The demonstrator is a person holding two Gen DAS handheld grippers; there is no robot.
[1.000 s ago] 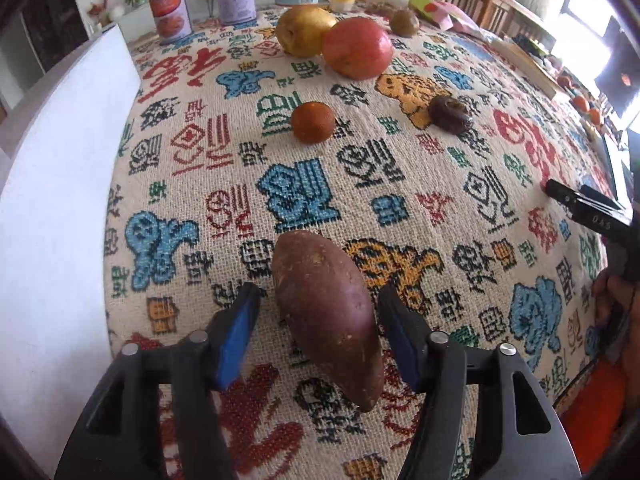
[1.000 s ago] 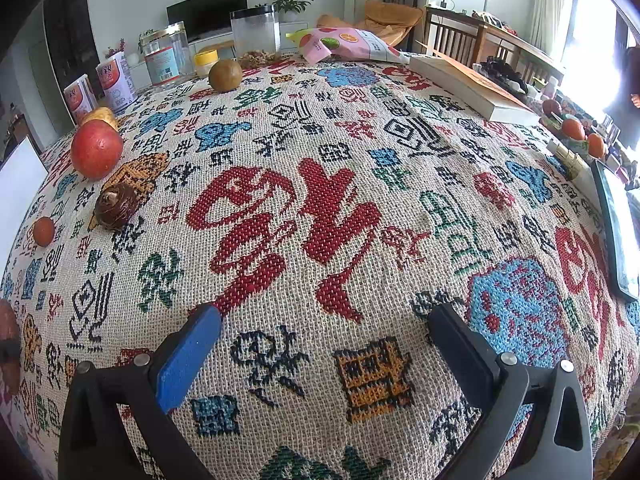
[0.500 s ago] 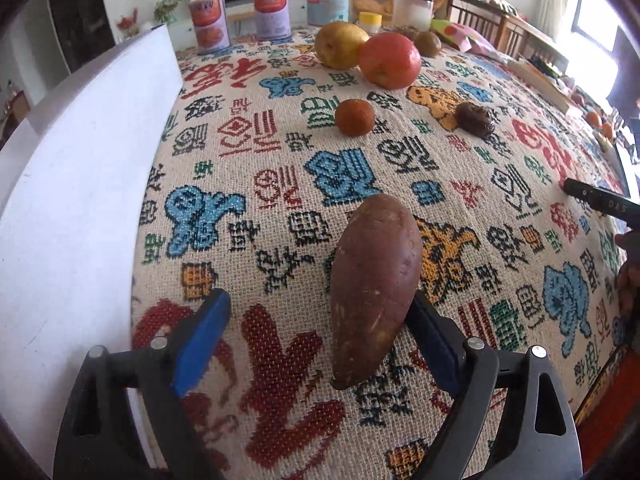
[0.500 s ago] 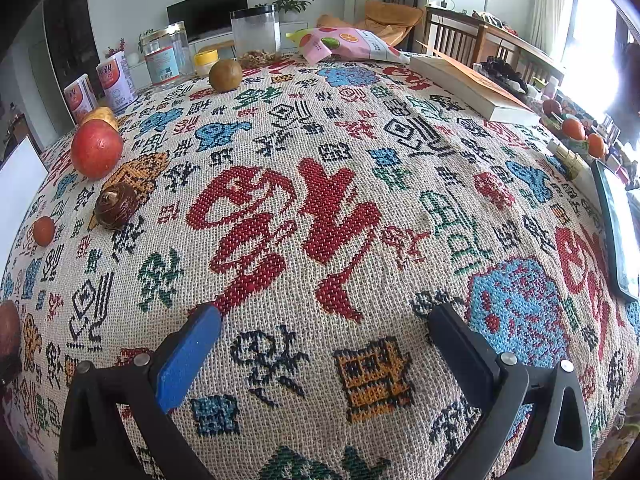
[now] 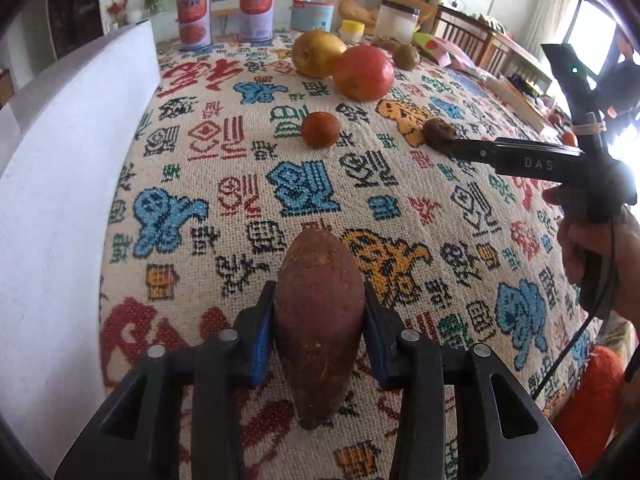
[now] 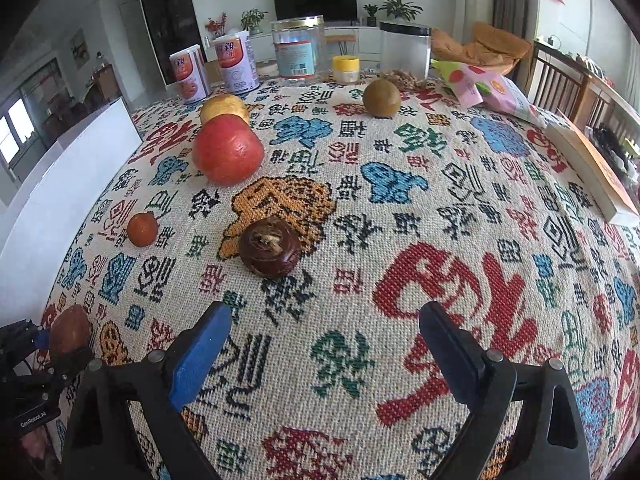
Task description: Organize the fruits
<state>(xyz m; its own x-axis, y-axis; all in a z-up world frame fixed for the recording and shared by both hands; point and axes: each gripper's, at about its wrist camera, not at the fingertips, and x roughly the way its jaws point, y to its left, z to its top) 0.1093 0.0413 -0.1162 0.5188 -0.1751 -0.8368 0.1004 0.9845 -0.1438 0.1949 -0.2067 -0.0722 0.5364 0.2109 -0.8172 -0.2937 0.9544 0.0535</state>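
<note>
Left gripper (image 5: 318,330) jaws just closed on sweet potato (image 5: 318,332), right gripper (image 6: 320,356) jaws spread, empty.

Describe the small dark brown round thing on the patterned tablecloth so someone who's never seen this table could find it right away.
Start at the big red apple on the patterned tablecloth. Just nearer the camera, on the orange woven figure, sits the water chestnut, ahead of the open right gripper. Unlike the small orange tangerine to its left, it is glossy dark brown, squat, with a pale tufted centre on top.
</note>
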